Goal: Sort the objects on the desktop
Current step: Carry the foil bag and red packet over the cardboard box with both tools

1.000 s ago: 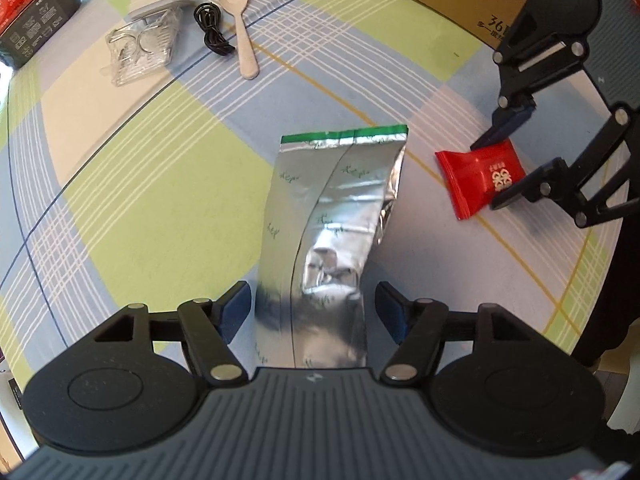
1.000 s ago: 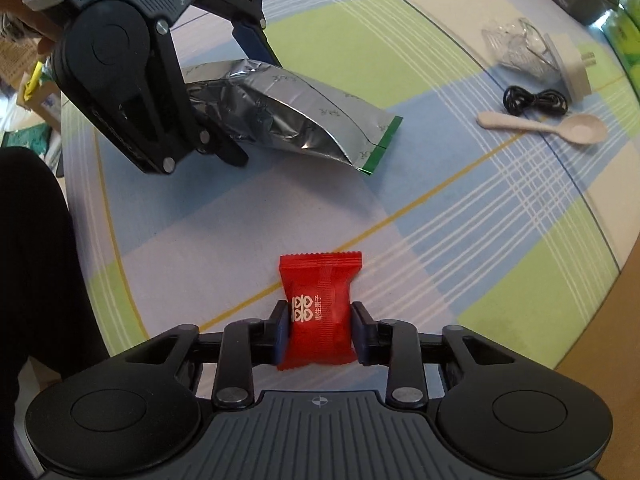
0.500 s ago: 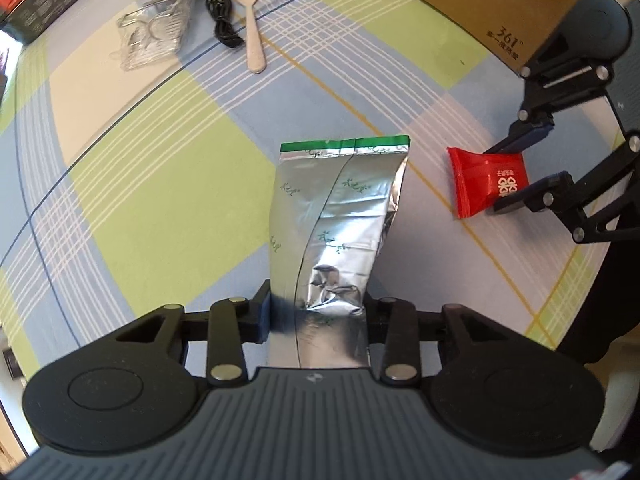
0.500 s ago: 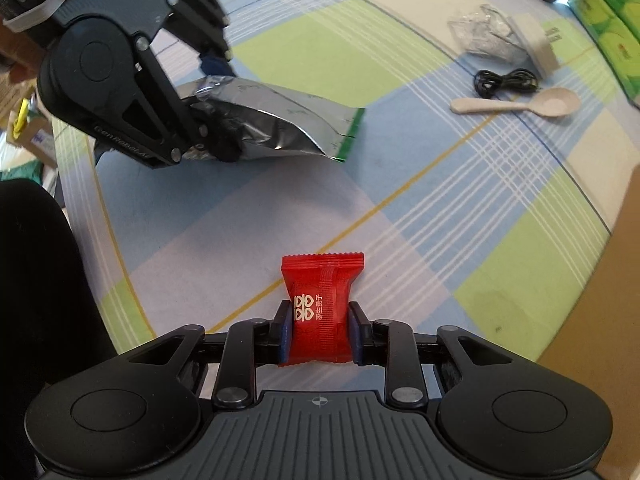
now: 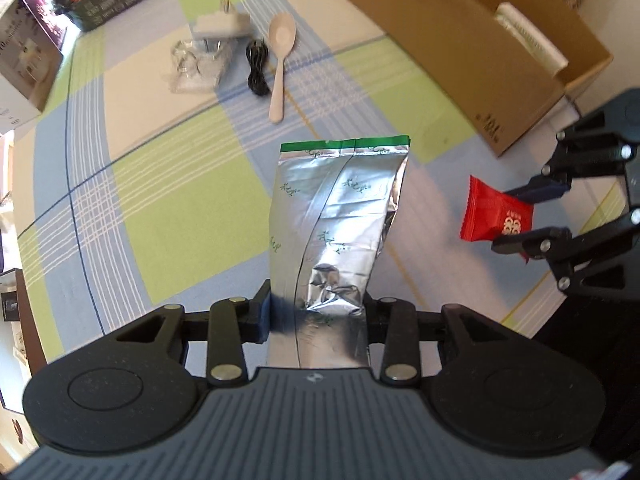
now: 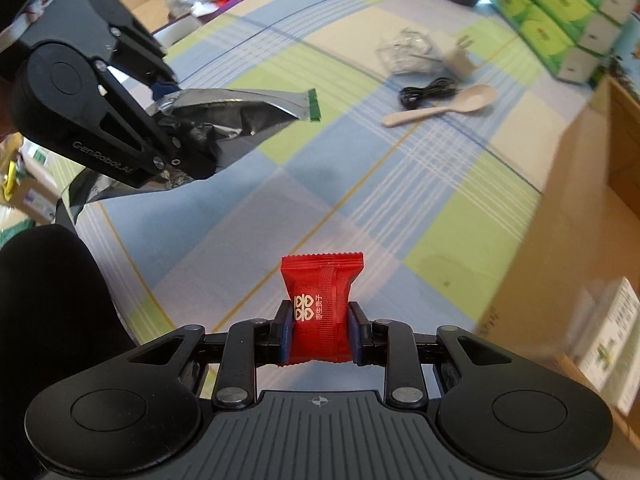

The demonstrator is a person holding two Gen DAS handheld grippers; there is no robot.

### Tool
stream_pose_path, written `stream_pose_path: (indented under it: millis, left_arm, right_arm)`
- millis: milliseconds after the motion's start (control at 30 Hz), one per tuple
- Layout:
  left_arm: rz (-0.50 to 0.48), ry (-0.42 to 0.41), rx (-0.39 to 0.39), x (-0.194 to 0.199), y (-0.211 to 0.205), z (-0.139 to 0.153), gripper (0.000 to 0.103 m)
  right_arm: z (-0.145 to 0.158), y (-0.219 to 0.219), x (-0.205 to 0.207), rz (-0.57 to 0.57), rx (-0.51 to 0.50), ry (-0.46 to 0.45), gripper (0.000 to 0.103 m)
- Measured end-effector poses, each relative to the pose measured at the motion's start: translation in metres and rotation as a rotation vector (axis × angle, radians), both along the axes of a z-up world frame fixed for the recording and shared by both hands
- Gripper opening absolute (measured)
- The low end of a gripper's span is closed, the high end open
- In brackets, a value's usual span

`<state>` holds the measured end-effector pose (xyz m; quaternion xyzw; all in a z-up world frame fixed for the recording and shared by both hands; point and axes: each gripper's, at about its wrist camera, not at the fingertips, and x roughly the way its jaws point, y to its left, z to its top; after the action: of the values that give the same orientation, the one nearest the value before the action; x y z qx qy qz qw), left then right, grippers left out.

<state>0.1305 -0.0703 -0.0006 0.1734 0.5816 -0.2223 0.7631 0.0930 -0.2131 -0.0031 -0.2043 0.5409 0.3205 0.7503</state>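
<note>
My left gripper (image 5: 318, 314) is shut on the lower end of a silver foil pouch (image 5: 336, 216) with a green top strip, held clear above the checked cloth. From the right wrist view the same pouch (image 6: 236, 110) hangs in the left gripper (image 6: 176, 128) at upper left. My right gripper (image 6: 319, 332) is shut on a red candy packet (image 6: 320, 304) with white print, also lifted. In the left wrist view that packet (image 5: 494, 216) sits between the right gripper's fingers (image 5: 536, 190) at the right.
A beige spoon (image 5: 280, 60), a black cable (image 5: 256, 70), a white plug adapter (image 5: 222, 24) and a clear plastic bag (image 5: 196, 64) lie at the far side of the cloth. An open cardboard box (image 5: 460, 52) stands at the right. Green boxes (image 6: 560, 12) are stacked beyond.
My left gripper closed on the foil pouch and lifted it off the cloth. My right gripper, holding the red packet throughout, rose and moved toward the cardboard box.
</note>
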Motion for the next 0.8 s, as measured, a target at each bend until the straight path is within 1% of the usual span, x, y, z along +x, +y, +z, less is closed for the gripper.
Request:
stream_pose_path:
  millis: [233,633,800]
  left_arm:
    - [0.016,-0.033,-0.013,-0.016,-0.020,0.031,0.033]
    - [-0.012,-0.062,-0.042,-0.048,-0.066,0.059,0.033]
    - [-0.031,-0.067,-0.050,-0.055,-0.083,0.065,0.033]
  right_arm:
    - [0.026,-0.024,-0.015,-0.063,0.031,-0.024,0.025]
    - [0.074,-0.061,-0.032,-0.139,0.054,-0.103,0.025]
    - [0.086,-0.074,-0.036,-0.157,0.053,-0.125,0.025]
